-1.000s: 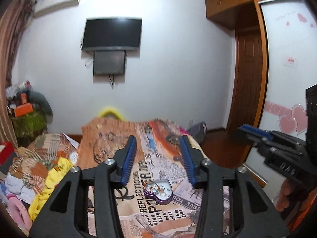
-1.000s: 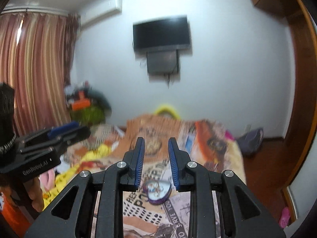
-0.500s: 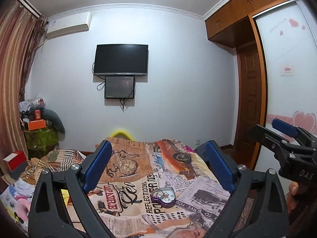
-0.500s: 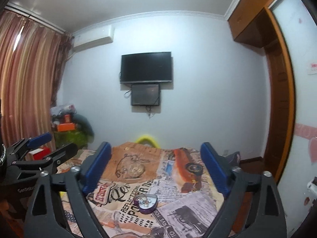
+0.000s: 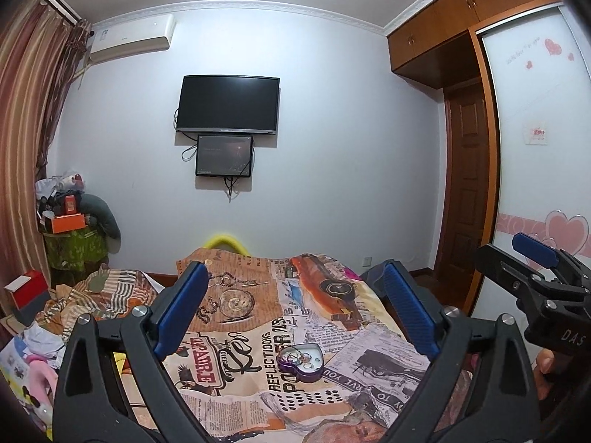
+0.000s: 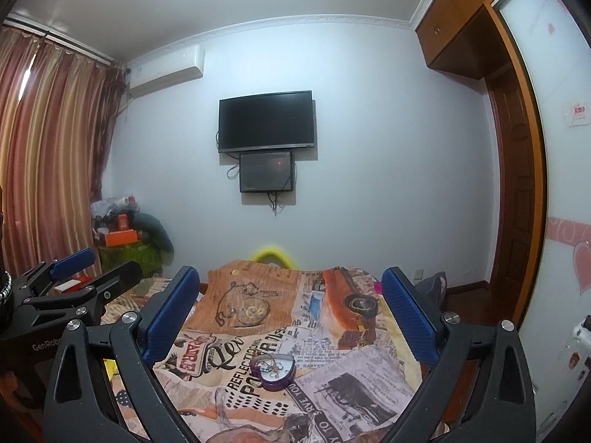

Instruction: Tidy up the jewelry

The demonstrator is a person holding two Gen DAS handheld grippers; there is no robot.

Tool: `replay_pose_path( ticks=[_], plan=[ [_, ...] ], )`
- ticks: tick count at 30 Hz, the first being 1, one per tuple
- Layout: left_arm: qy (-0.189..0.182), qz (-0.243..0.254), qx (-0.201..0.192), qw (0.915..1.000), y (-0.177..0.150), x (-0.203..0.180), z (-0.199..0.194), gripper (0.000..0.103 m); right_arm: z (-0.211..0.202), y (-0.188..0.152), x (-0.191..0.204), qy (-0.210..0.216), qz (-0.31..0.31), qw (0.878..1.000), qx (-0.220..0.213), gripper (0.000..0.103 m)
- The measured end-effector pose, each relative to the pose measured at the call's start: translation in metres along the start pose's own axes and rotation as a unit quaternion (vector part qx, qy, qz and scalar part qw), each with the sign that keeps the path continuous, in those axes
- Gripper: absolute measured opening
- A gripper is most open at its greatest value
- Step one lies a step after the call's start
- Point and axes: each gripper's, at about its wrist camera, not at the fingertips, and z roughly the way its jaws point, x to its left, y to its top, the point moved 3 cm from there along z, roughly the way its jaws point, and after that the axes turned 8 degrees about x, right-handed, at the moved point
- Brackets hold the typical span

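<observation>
The left tool, black-framed with blue ribbed pads, stands spread wide with nothing between its pads, its jaws having just been opening; the right tool, of the same make, is likewise spread and empty after opening. In the right wrist view the left tool's body shows at the left edge with the white letters "GenRobo" readable on it; in the left wrist view the right tool's body at the right edge bears "DAS". Just ahead of both tools, lower than the pads and clear of them, the small purple heart-shaped jewelry box lies open on the bed's newspaper-print cover, with rings and small metal pieces inside. The cover's print reads "REFLECTIONS" beside the box, with a pocket watch and an orange car farther along. Beyond the bed, a black television hangs on the white wall above a smaller dark screen.
</observation>
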Motion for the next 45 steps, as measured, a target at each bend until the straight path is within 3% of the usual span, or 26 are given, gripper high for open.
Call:
replay_pose_path(
  ticks=[45],
  plan=[
    [-0.008, 0.004, 0.024, 0.9997, -0.008, -0.004, 0.018, 0.096, 0.006, -0.001, -0.004, 0.000, 0.005, 0.999, 0.032, 0.098]
  ],
)
